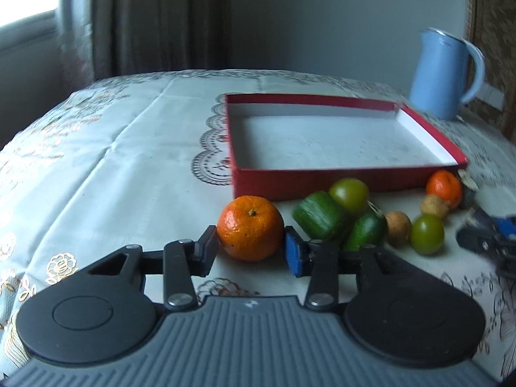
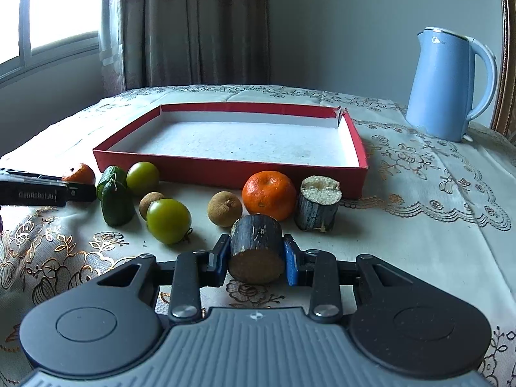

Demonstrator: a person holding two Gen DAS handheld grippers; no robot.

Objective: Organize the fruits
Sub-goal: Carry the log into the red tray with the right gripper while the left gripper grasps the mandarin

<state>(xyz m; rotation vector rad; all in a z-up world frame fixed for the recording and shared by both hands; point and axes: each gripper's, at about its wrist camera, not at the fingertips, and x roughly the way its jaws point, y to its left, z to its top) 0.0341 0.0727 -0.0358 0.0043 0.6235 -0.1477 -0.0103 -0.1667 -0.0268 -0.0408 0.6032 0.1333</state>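
My left gripper (image 1: 251,242) is shut on an orange mandarin (image 1: 250,227) just in front of the red tray's (image 1: 322,177) near left corner. My right gripper (image 2: 256,253) is shut on a dark sugarcane piece (image 2: 256,251) lying on its side on the cloth. The tray (image 2: 225,164) is empty, with a white floor. In front of it lie two cucumber pieces (image 2: 116,201), two green tomatoes (image 2: 168,221), two brown longans (image 2: 224,208), a second mandarin (image 2: 269,195) and an upright sugarcane piece (image 2: 317,203).
A blue kettle (image 2: 451,84) stands at the back right of the table. The left gripper shows at the left edge of the right wrist view (image 2: 35,192). A curtain and window are behind the table.
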